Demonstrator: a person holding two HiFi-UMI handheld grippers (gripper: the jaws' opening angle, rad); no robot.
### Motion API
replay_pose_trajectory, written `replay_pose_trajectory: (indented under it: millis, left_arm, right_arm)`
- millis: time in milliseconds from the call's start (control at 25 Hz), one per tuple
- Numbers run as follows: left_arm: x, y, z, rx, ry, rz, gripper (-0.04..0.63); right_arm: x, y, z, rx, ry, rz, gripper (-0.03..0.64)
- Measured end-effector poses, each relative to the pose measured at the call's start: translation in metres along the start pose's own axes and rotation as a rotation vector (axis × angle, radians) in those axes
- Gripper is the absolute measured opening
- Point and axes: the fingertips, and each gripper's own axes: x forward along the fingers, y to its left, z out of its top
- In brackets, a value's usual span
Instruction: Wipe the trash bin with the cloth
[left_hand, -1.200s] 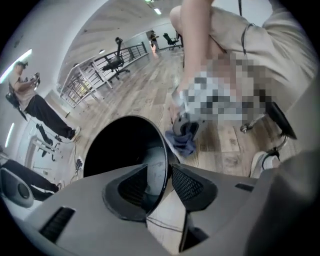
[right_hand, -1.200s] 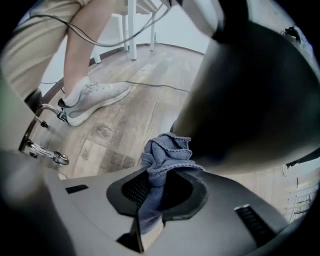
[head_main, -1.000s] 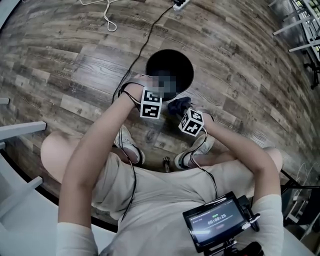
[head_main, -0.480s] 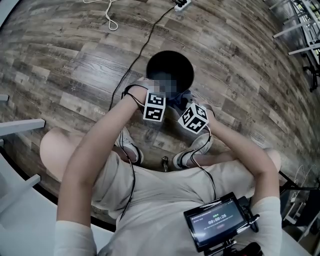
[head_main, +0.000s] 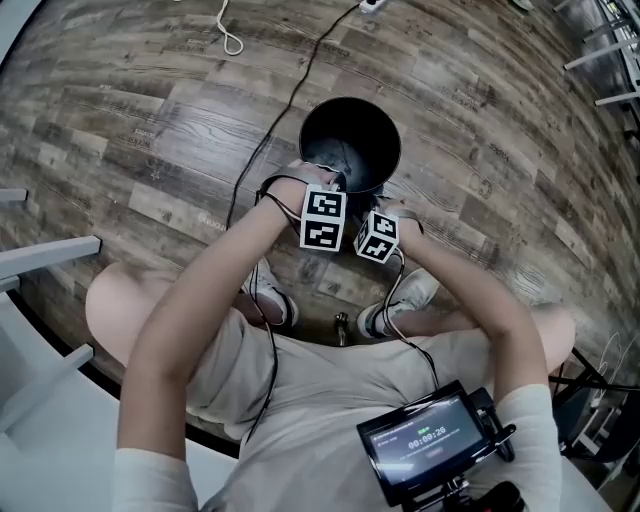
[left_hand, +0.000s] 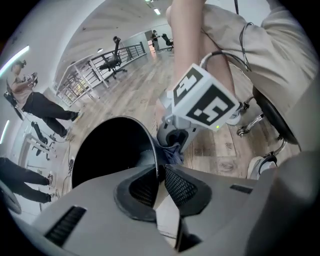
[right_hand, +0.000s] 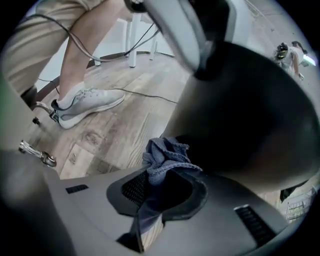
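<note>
Pinching the near rim of the trash bin (left_hand: 110, 150) in the left gripper (left_hand: 159, 176), jaws just drawn in to a narrow slit with the rim's thin edge caught between the ribbed pads; clamping a bunched blue-grey cloth (right_hand: 164, 159) in the right gripper (right_hand: 161, 186), the wad spilling out above the jaws, up beside the bin's dark outer wall, contact there not certain; from the head view, both marker cubes side by side at the bin's near edge, just short of the round black opening; underneath, a floor (head_main: 140, 110) of grey-brown wood planks; across it, a black cable (head_main: 298, 90) running past the bin and a white cord (head_main: 231, 45) looped farther off; close by on the near side, a pale sneaker (right_hand: 87, 102); beyond, in the left gripper view, an open room with metal railings (left_hand: 82, 80), an office chair (left_hand: 111, 62) and a person (left_hand: 37, 102) standing well apart from the bin.
</note>
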Motion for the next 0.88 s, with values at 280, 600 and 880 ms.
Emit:
replay_pose_trajectory:
  millis: [280, 600, 880]
  left_arm:
    - [0.003, 0.003, 0.004, -0.061, 0.013, -0.005, 0.054]
    - [0.005, 0.008, 0.008, -0.168, 0.036, -0.004, 0.055]
    - [-0.007, -0.005, 0.009, -0.113, -0.092, -0.069, 0.146]
  right_arm:
    - [0.061, 0.018, -0.02, -0.039, 0.071, 0.035, 0.064]
    - [0.083, 0.021, -0.031, -0.022, 0.142, 0.027, 0.064]
    - [0.037, 0.014, -0.029, -0.033, 0.108, 0.017, 0.064]
